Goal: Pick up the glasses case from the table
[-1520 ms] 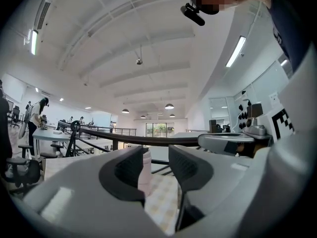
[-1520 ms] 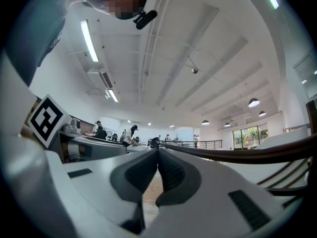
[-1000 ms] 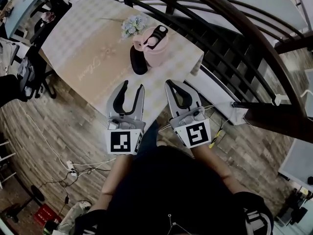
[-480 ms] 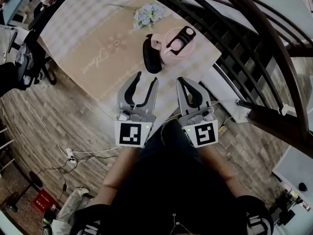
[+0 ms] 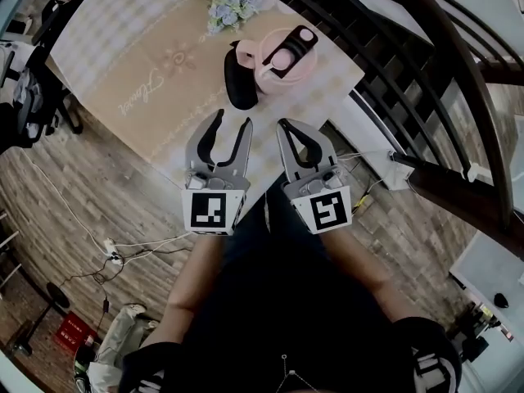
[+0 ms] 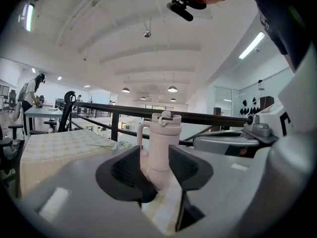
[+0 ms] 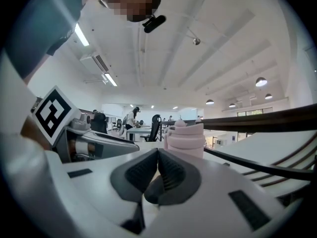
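Observation:
The black oval glasses case (image 5: pixel 240 80) lies on the beige table runner (image 5: pixel 155 80), right beside a pink tumbler (image 5: pixel 282 56) with a handle. My left gripper (image 5: pixel 233 121) hovers just short of the case's near end, open, with nothing between its fingers. My right gripper (image 5: pixel 288 129) is beside it, under the tumbler, its jaws shut and empty. In the left gripper view the tumbler (image 6: pixel 161 143) stands upright past the open gripper (image 6: pixel 154 155); the case is hidden behind the jaws. The right gripper view shows the shut gripper (image 7: pixel 158 157) and the tumbler's lid (image 7: pixel 185 135) beyond.
A bunch of pale flowers (image 5: pixel 229 6) lies at the runner's far end. A dark wooden railing (image 5: pixel 409 64) curves past the table's right side. A white box with cables (image 5: pixel 401 174) sits on the wood floor. Chairs (image 5: pixel 24 97) stand on the left.
Both grippers have come down and closer to the near end of the case. Their jaws stand as before.

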{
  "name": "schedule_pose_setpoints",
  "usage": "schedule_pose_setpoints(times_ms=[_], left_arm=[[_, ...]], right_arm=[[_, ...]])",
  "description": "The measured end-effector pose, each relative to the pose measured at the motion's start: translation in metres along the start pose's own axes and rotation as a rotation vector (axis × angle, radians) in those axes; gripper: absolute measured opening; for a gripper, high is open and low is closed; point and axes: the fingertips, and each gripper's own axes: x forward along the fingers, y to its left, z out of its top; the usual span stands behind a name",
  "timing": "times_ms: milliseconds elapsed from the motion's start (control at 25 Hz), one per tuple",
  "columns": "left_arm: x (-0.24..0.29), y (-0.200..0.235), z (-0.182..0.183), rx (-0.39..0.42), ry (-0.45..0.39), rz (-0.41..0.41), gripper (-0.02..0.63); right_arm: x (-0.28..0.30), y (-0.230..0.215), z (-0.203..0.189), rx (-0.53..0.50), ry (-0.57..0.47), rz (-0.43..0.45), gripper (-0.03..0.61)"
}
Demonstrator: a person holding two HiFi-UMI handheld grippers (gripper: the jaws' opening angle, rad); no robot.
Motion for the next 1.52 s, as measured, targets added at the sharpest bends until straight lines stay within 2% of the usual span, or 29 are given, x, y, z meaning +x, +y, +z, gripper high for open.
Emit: schedule_pose_setpoints(times_ms=[240,680,1120,1520], left_arm=[[0.018,0.002,-0.024,0.018,0.043,0.005,0.179],[0.056,0.017,-0.069,-0.030,0.172,0.031,0.239],[0.087,0.035,-0.104,-0.064,0.287,0.072,0.276],[0.106,0.041,-0.136,-0.104,0.434,0.093,0.322]], right_arm=[[0.006,-0.004,-0.022,0.025,0.035,0.029,0.011],[0.019,-0.006,-0.054,0.072,0.076,0.049,0.012],[0.032,-0.007,-0.066,0.077,0.092,0.064,0.011],[0.040,-0.008,-0.069,0.097,0.094,0.084,0.011]])
